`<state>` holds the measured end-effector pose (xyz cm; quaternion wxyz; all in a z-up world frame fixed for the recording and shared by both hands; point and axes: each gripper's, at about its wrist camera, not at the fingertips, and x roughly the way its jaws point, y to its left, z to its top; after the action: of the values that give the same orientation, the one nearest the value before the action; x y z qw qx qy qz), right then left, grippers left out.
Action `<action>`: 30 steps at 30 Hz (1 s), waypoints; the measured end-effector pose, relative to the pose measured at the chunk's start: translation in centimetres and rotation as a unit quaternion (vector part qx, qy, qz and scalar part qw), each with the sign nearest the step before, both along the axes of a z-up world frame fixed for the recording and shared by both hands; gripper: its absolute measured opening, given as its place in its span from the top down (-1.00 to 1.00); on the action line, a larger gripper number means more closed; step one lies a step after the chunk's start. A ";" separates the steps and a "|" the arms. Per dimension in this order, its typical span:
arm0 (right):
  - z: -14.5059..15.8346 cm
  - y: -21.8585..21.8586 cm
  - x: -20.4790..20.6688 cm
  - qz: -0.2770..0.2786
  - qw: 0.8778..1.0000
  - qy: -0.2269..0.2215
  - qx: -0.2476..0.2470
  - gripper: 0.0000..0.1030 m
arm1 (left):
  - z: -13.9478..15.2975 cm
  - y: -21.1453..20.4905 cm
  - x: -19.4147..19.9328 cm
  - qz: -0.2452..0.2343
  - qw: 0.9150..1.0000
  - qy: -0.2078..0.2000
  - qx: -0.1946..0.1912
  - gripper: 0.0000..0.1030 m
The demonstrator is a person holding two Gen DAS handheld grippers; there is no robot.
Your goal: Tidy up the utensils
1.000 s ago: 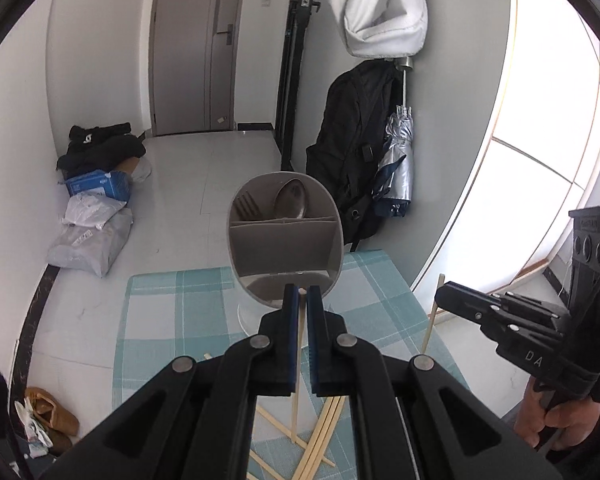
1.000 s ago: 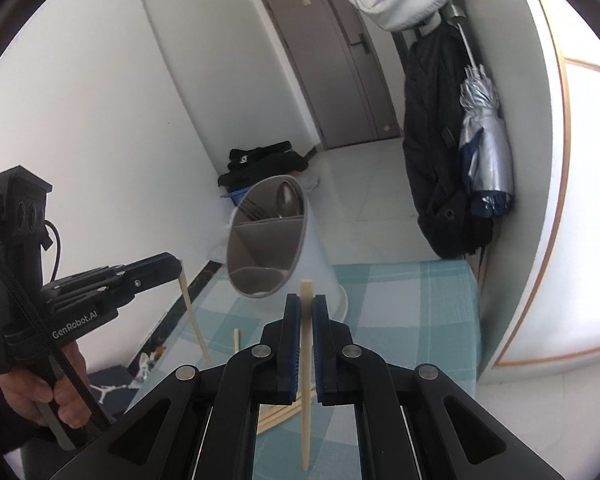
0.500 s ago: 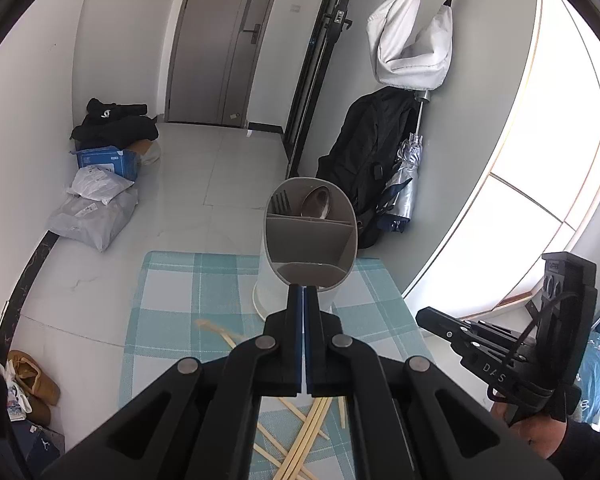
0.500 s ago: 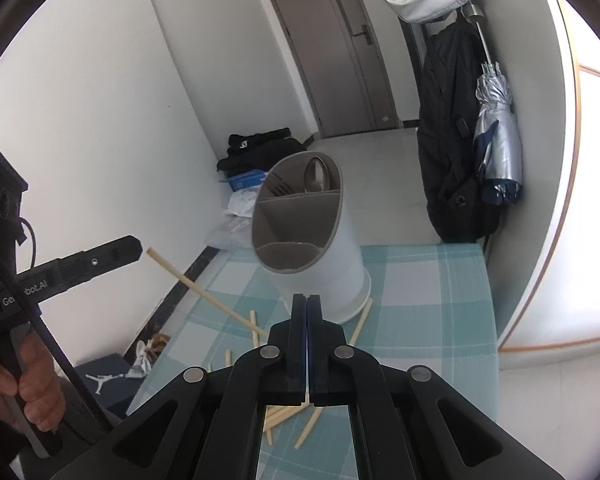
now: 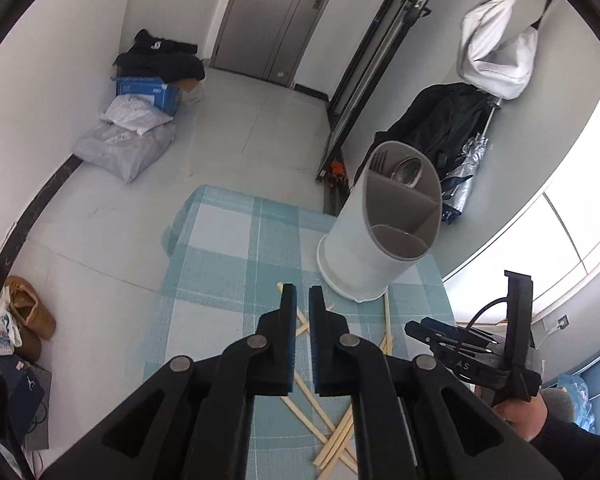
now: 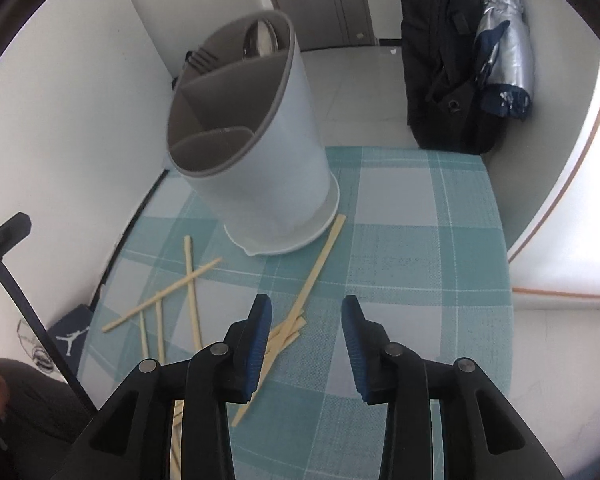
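Note:
A white utensil holder (image 5: 374, 236) with grey dividers stands on the teal checked tablecloth (image 5: 228, 248); it also shows in the right wrist view (image 6: 260, 148). A fork and a spoon (image 5: 408, 170) stand in its far compartment. Several wooden chopsticks (image 6: 188, 292) lie loose on the cloth in front of it, also in the left wrist view (image 5: 332, 440). My left gripper (image 5: 299, 294) is slightly open and empty above the chopsticks. My right gripper (image 6: 306, 304) is wide open and empty, above a long chopstick (image 6: 312, 276).
The table's edges are close on all sides, with tiled floor beyond. A black backpack (image 6: 444, 80) and a folded umbrella (image 6: 508, 52) hang by the wall at the right. Bags and a box (image 5: 140, 120) lie on the floor at the far left.
Both grippers held a chopstick, then shut fully; now both are open and empty. Both have dropped lower toward the loose chopsticks on the cloth.

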<state>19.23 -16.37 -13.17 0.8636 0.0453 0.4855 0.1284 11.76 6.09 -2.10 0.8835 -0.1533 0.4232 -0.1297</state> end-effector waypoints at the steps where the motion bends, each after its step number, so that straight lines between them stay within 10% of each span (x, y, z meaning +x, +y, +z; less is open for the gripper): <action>1: -0.8 0.4 0.7 0.002 1.000 0.009 -0.005 0.30 | -0.2 0.3 0.1 0.002 1.000 0.006 -0.004 0.64; 5: -2.8 1.6 2.3 -0.010 0.999 0.033 -0.018 0.32 | 0.1 1.0 0.0 0.019 1.000 -0.015 0.008 -0.15; 14: -3.1 2.6 3.2 -0.038 0.995 0.012 -0.087 0.88 | -1.2 3.1 1.1 0.049 0.998 0.022 -0.029 -0.18; 30: -1.1 -0.4 -4.4 0.049 0.993 0.069 -0.088 0.90 | -0.9 2.0 0.5 0.025 0.999 0.033 -0.002 -0.18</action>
<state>14.81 -16.77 -14.29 0.8216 -0.0455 0.5546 0.1239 12.26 8.13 -2.99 0.8719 -0.1700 0.4475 -0.1035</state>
